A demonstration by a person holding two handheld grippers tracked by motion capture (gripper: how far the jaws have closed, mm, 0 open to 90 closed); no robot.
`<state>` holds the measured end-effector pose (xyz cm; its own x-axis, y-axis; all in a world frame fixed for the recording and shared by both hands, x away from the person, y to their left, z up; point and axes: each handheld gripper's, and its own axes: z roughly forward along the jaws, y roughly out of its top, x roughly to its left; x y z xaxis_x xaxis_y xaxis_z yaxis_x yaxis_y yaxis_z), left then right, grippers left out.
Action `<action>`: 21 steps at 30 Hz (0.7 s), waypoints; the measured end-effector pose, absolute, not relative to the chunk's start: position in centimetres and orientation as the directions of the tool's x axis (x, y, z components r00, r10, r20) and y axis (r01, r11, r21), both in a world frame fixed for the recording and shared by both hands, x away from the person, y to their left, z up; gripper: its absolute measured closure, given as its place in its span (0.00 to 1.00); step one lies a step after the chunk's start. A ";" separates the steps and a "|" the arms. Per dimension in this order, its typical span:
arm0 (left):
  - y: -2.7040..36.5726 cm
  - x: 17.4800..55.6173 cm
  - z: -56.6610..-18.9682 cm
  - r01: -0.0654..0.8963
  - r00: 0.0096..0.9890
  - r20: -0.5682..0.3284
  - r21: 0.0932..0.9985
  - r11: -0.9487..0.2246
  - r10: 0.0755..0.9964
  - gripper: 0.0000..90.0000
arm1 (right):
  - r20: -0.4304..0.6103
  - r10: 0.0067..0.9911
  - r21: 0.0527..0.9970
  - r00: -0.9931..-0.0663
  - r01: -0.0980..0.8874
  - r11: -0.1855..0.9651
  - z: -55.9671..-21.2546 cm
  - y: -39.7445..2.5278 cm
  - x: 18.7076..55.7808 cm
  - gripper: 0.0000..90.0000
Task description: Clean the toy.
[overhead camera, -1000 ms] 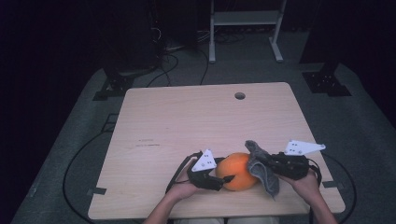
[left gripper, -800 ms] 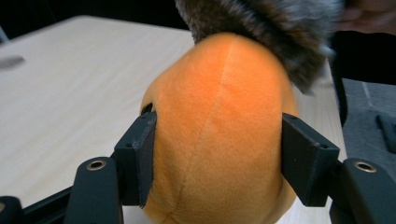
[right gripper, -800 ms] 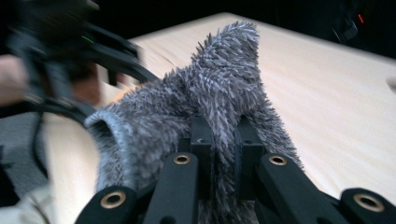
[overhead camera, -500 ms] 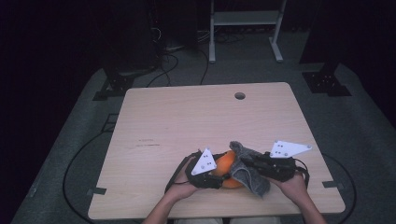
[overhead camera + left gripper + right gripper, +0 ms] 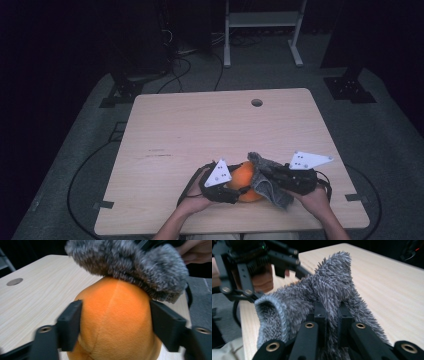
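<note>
Dark room, cables on grey floor (image 5: 75, 165), white frame legs (image 5: 260, 35) behind. Pale wood counter (image 5: 210, 135) bare across far and middle parts, round hole (image 5: 257, 102) near far edge; plenty of free room up there. All action crowded at near edge, centre-right. Orange plush ball (image 5: 243, 177) sitting on counter just inside near edge, clamped at both sides by left gripper (image 5: 231, 189); jaws pressed against plush flanks (image 5: 112, 322), seam running up middle. Grey fuzzy cloth (image 5: 267, 182) draped against ball's right side and top (image 5: 130, 265), touching it. Right gripper (image 5: 272, 177) pinching cloth; jaws nearly together with a fold of pile squeezed between (image 5: 332, 302). Little margin between cloth and near edge; more bare counter toward right edge.
</note>
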<state>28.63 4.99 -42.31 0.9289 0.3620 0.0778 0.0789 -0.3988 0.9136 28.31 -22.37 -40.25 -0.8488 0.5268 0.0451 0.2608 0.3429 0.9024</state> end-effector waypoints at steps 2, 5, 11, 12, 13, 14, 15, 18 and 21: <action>5.6 29.1 -42.1 0.108 0.936 0.028 0.926 -0.361 0.351 0.22 | 0.077 0.520 0.902 -0.851 0.282 0.328 -40.7 -22.7 28.5 0.90; 6.1 29.9 -42.4 0.141 0.933 -0.005 0.926 -0.352 0.361 0.12 | 0.086 0.518 0.898 -0.851 0.291 0.330 -41.0 -23.5 28.4 0.90; 5.1 30.3 -44.4 0.178 0.948 -0.038 0.888 -0.425 0.317 0.16 | 0.136 0.569 0.895 -0.811 0.347 0.280 -42.0 -25.6 29.5 0.90; 5.0 30.2 -44.5 0.165 0.948 -0.027 0.894 -0.416 0.318 0.22 | 0.131 0.587 0.894 -0.799 0.352 0.279 -42.2 -26.0 29.6 0.90; 4.9 30.1 -44.5 0.155 0.947 -0.019 0.902 -0.404 0.322 0.26 | 0.146 0.599 0.891 -0.788 0.368 0.267 -42.4 -26.4 29.8 0.90; 4.7 30.1 -44.4 0.157 0.944 -0.022 0.907 -0.391 0.328 0.29 | 0.165 0.603 0.889 -0.781 0.382 0.251 -42.6 -26.8 30.0 0.90; 4.6 30.1 -44.4 0.160 0.944 -0.025 0.908 -0.387 0.330 0.30 | 0.174 0.611 0.888 -0.773 0.391 0.242 -42.7 -27.1 30.1 0.90; 4.4 29.9 -44.3 0.156 0.937 -0.013 0.911 -0.382 0.350 0.27 | 0.171 0.618 0.886 -0.767 0.394 0.244 -42.8 -27.2 30.2 0.90; 4.1 30.2 -44.2 0.178 0.923 -0.020 0.909 -0.378 0.385 0.14 | 0.162 0.620 0.888 -0.768 0.388 0.248 -42.7 -27.2 30.1 0.90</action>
